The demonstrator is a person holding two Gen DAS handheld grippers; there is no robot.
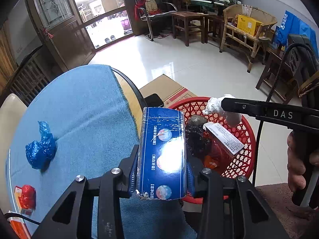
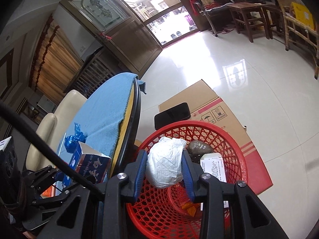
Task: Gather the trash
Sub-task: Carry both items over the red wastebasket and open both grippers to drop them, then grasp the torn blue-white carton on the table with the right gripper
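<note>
Right gripper arm (image 1: 283, 114): we read "DAS" in pale letters;
Blue box (image 2: 90, 168): we read "Toothpas", cut off; Chinese lettering beside it, which we cannot make out;
White carton (image 1: 224, 137): fine print, too small for us to read

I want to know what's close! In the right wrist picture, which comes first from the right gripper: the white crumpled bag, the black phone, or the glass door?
1. white crumpled bag: between the right gripper fingers, above the red basket.
2. black phone: past the basket's far rim, on the cardboard box.
3. glass door: across the room.
</note>
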